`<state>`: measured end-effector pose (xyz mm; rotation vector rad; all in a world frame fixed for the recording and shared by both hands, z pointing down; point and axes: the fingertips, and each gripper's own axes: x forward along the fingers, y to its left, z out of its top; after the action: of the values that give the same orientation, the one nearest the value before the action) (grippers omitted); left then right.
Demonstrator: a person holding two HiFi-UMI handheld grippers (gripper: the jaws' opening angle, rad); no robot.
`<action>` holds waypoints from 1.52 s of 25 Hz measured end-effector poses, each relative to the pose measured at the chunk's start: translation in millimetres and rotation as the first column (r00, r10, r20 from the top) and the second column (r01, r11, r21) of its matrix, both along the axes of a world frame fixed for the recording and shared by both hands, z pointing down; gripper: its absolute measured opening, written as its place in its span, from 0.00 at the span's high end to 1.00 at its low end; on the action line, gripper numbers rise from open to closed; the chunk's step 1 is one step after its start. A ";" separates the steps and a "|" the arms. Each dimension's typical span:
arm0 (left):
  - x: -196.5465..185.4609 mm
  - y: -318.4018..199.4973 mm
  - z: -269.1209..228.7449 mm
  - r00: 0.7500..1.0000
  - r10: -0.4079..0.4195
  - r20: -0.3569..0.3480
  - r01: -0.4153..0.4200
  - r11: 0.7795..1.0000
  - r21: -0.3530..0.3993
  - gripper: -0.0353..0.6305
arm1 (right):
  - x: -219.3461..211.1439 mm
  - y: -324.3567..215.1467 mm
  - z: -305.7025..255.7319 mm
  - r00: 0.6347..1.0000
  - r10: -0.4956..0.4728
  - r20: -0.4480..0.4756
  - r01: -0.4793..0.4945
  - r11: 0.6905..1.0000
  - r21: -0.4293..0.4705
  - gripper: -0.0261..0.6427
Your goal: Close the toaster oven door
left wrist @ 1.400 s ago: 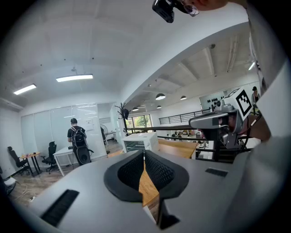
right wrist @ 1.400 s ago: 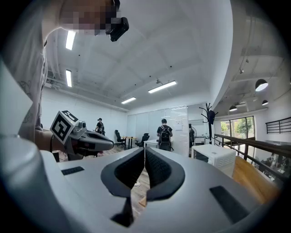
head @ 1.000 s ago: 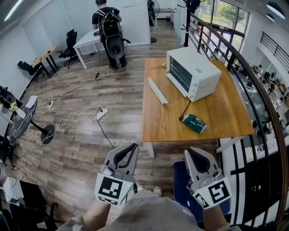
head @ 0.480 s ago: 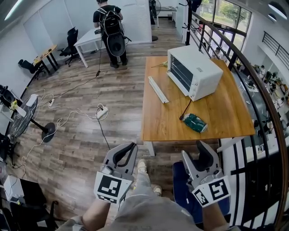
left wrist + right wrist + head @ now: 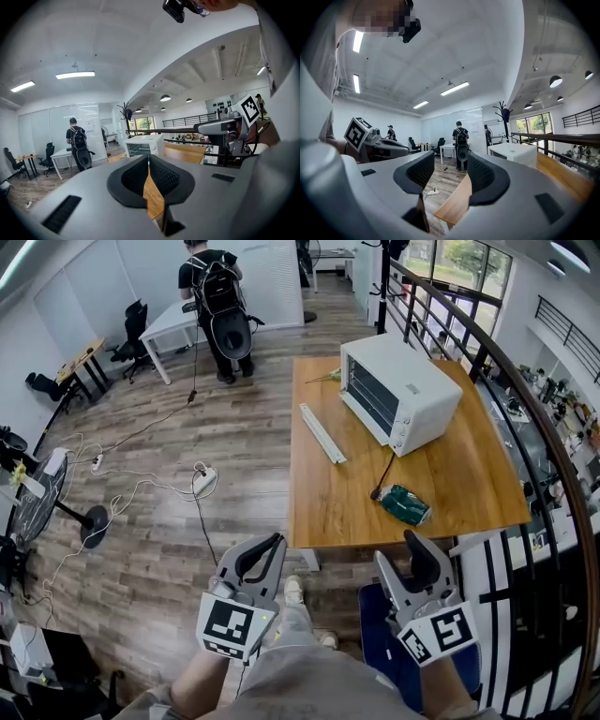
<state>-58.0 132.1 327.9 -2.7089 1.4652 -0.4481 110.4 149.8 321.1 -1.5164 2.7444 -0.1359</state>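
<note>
Head view: toaster oven (image 5: 401,390) on table (image 5: 337,493), toward far right corner, glass front facing left edge; green packet (image 5: 405,503) near near edge; left gripper (image 5: 275,545) and right gripper (image 5: 398,554) held low, well short of table.

Left gripper view: jaws pressed together, nothing between; toaster oven (image 5: 143,144) far ahead.

Right gripper view: jaws spread wide, empty; toaster oven (image 5: 513,152) ahead right.

Left tool (image 5: 148,159), jaws together, empty.
</note>
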 end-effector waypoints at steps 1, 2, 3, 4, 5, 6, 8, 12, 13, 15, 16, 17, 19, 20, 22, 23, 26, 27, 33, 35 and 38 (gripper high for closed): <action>-1.6 -7.2 2.0 1.000 0.004 0.006 -0.004 1.000 -0.002 0.91 | -1.2 -7.0 2.4 1.000 0.002 -0.002 -0.002 1.000 -0.006 0.63; -3.5 -15.1 3.8 1.000 0.007 0.013 -0.007 1.000 -0.005 0.91 | -2.6 -14.7 5.3 1.000 0.005 -0.005 -0.005 1.000 -0.014 0.63; -5.5 -23.6 5.6 1.000 0.011 0.017 -0.010 1.000 -0.008 0.91 | -4.3 -23.0 8.6 1.000 0.007 -0.009 -0.007 1.000 -0.023 0.63; -7.7 -32.9 7.4 1.000 0.013 0.020 -0.012 1.000 -0.011 0.91 | -6.6 -32.0 12.2 1.000 0.009 -0.013 -0.009 0.999 -0.032 0.63; -9.9 -42.8 9.4 1.000 0.015 0.021 -0.014 1.000 -0.015 0.91 | -9.3 -41.6 16.2 1.000 0.010 -0.016 -0.011 0.999 -0.042 0.63; -12.0 -53.3 11.8 1.000 0.017 0.020 -0.017 1.000 -0.019 0.91 | -12.2 -51.6 20.7 1.000 0.013 -0.019 -0.014 0.999 -0.052 0.63; -16.5 -74.4 18.9 1.000 0.022 0.016 -0.022 0.999 -0.032 0.91 | -18.1 -71.6 32.4 1.000 0.019 -0.020 -0.021 0.997 -0.078 0.63; -25.4 -118.4 37.1 0.999 0.033 -0.012 -0.034 0.996 -0.077 0.91 | -27.0 -114.9 63.9 0.999 0.046 -0.009 -0.047 0.986 -0.162 0.63; -27.6 -130.1 41.9 0.999 0.037 -0.010 -0.038 0.996 -0.085 0.91 | -28.9 -126.7 72.7 0.999 0.051 -0.008 -0.052 0.982 -0.179 0.63; -32.0 -152.8 51.9 0.999 0.050 0.001 -0.049 0.994 -0.101 0.91 | -32.8 -149.1 89.8 0.998 0.065 -0.007 -0.065 0.976 -0.210 0.63; -34.0 -164.3 57.1 0.998 0.057 0.006 -0.056 0.992 -0.109 0.91 | -34.3 -159.7 98.0 0.997 0.075 -0.005 -0.075 0.971 -0.226 0.63; -35.9 -176.3 62.8 0.998 0.064 0.012 -0.062 0.991 -0.117 0.91 | -35.3 -170.6 106.3 0.996 0.088 -0.006 -0.087 0.966 -0.244 0.63; -38.6 -202.2 76.7 0.997 0.074 0.028 -0.070 0.988 -0.136 0.91 | -36.0 -193.9 125.0 0.993 0.114 -0.018 -0.114 0.952 -0.284 0.63; -38.9 -214.7 85.1 0.996 0.081 0.033 -0.075 0.986 -0.149 0.91 | -35.9 -205.4 136.0 0.992 0.125 -0.026 -0.127 0.943 -0.307 0.63; -37.5 -235.7 103.8 0.994 0.101 0.039 -0.092 0.979 -0.180 0.91 | -35.4 -225.8 160.6 0.989 0.143 -0.033 -0.145 0.925 -0.351 0.63; -36.6 -244.3 113.4 0.993 0.114 0.041 -0.104 0.975 -0.196 0.91 | -35.7 -234.4 173.3 0.988 0.150 -0.034 -0.152 0.916 -0.373 0.63; -35.7 -267.7 139.7 0.987 0.151 0.048 -0.136 0.962 -0.237 0.91 | -38.4 -258.0 209.6 0.985 0.170 -0.041 -0.171 0.886 -0.431 0.63; -35.5 -275.3 147.7 0.986 0.161 0.050 -0.143 0.957 -0.251 0.91 | -39.1 -265.5 220.9 0.983 0.175 -0.045 -0.176 0.875 -0.451 0.63; -35.1 -307.3 187.8 0.975 0.208 0.074 -0.176 0.934 -0.311 0.91 | -40.4 -293.6 270.6 0.976 0.205 -0.070 -0.209 0.813 -0.544 0.63; -37.9 -315.0 197.7 0.975 0.209 0.083 -0.171 0.929 -0.327 0.91 | -40.8 -297.1 284.4 0.975 0.210 -0.079 -0.216 0.793 -0.569 0.63; -39.4 -319.5 212.5 0.975 0.204 0.087 -0.160 0.919 -0.359 0.91 | -39.3 -298.3 309.7 0.972 0.215 -0.093 -0.226 0.756 -0.614 0.63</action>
<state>-97.4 -187.4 540.4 -2.9799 1.1832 -0.9282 71.1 -148.5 630.8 -1.9520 2.6246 -1.1352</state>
